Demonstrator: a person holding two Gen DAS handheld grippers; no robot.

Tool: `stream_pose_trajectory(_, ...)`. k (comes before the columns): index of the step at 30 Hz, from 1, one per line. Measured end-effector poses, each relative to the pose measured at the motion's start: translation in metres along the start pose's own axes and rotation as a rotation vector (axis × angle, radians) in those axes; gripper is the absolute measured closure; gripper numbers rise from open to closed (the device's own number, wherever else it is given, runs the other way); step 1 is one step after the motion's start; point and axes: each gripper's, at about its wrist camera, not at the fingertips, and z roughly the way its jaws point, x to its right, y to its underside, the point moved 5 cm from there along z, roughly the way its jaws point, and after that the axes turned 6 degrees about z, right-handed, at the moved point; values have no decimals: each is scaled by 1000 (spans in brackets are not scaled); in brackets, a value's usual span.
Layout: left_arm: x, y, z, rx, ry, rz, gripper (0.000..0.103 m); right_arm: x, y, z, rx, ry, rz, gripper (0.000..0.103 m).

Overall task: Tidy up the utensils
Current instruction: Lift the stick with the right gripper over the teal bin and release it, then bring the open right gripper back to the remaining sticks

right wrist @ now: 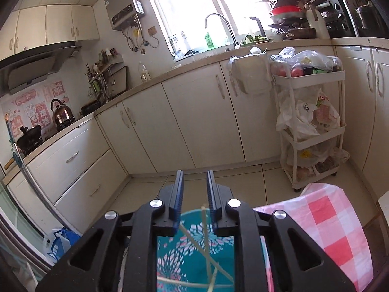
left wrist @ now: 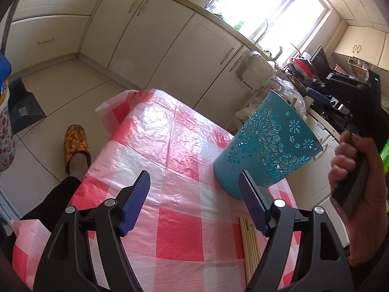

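holder (left wrist: pixel 267 146): 1 | loose chopsticks (left wrist: pixel 249 243): about 5 | left gripper (left wrist: pixel 194 194): open, empty | right gripper (right wrist: pixel 194 194): parted, empty

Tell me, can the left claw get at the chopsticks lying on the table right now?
Probably yes. The left claw is open and empty, and the chopsticks lie uncovered on the table just under its right finger; the teal holder stands farther off.

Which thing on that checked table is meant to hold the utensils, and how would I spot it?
Look at the table with the pink-and-white checked cloth. Near its far right edge stands a teal holder, a tall cup that widens upward. Its wall is pierced with flower-shaped cutouts, unlike the plain pale chopsticks lying flat on the cloth beside it.
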Motion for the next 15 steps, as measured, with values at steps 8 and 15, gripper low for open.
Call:
stream_pose_trajectory(8,2,0,2,-4,-11,2,29,22,74,-84,-108,-15,-41,74)
stream_pose_trajectory(15,2,0,4,-13,-27,4,27,54,197,-81,-430,71,-92,79)
